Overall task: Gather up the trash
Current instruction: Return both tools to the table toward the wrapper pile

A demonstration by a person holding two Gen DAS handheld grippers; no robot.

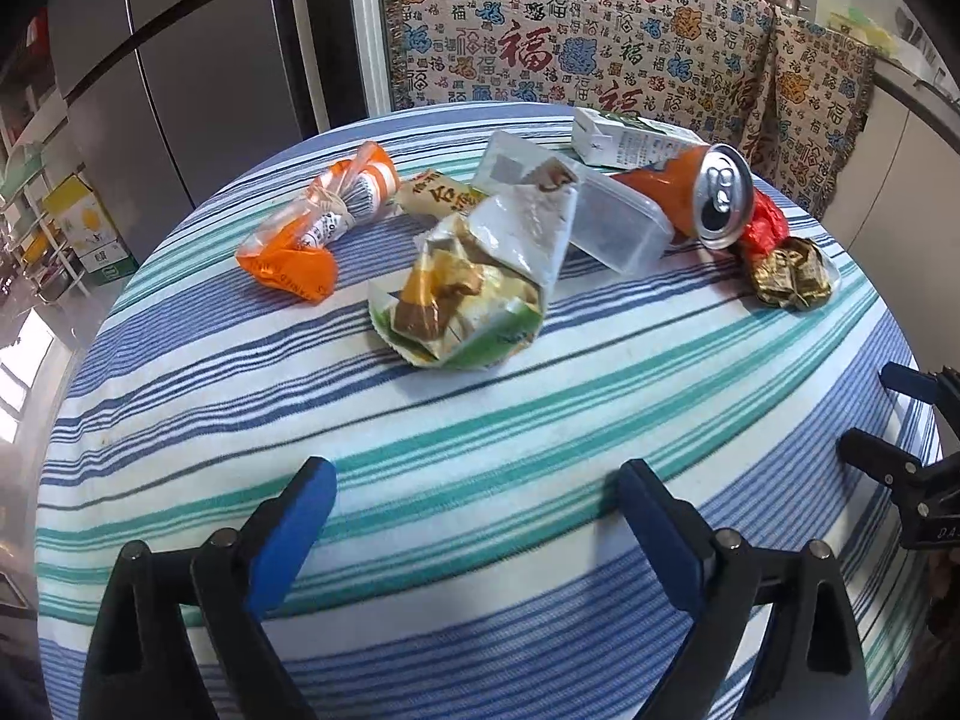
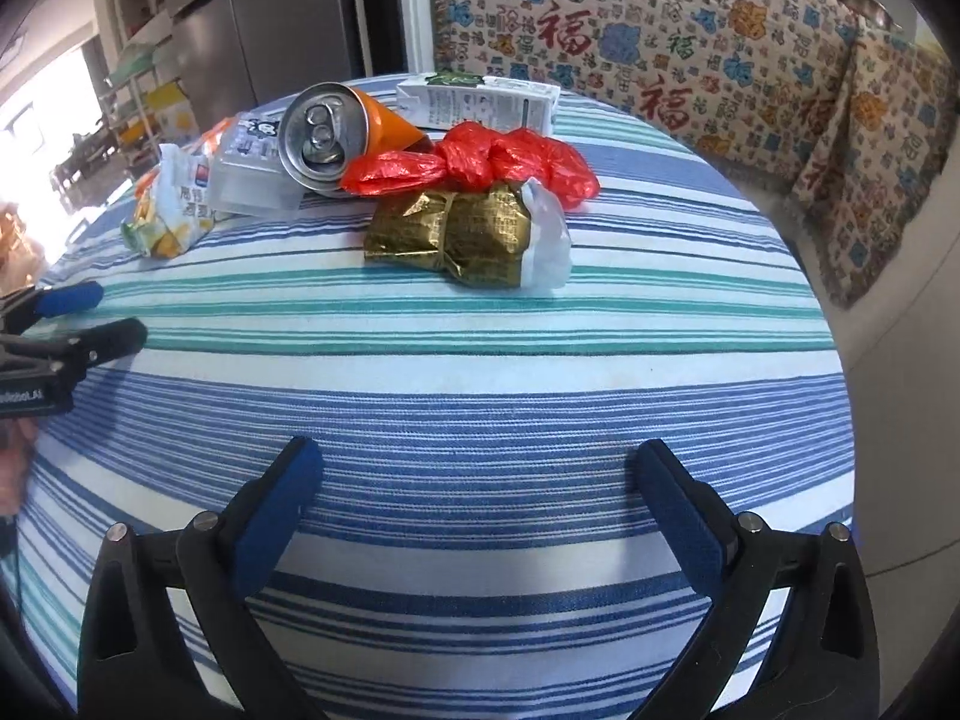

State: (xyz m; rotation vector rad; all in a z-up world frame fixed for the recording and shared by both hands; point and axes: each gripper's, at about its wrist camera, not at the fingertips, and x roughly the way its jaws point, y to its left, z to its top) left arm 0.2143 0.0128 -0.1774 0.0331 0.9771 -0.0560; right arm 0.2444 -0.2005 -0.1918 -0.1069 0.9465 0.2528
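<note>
Trash lies across the far half of a round table with a striped cloth (image 1: pixel 480 420). In the left wrist view I see an orange plastic wrapper (image 1: pixel 312 222), a crumpled green-and-white snack bag (image 1: pixel 474 294), a clear plastic tub (image 1: pixel 618 222), an orange drink can (image 1: pixel 702 192) on its side, a white carton (image 1: pixel 624 138), a red plastic bag (image 1: pixel 765 228) and a gold foil wrapper (image 1: pixel 792 273). My left gripper (image 1: pixel 474 492) hovers open over bare cloth, short of the snack bag. My right gripper (image 2: pixel 477 474) is open too, short of the gold foil wrapper (image 2: pixel 456 240), red bag (image 2: pixel 480 162) and can (image 2: pixel 327 138).
A patterned throw (image 1: pixel 600 30) covers a sofa behind the table. A steel fridge (image 1: pixel 198 72) stands at the back left, with shelves and boxes (image 1: pixel 90 228) beside it. The other gripper shows at each view's edge: right gripper (image 1: pixel 900 432), left gripper (image 2: pixel 90 318).
</note>
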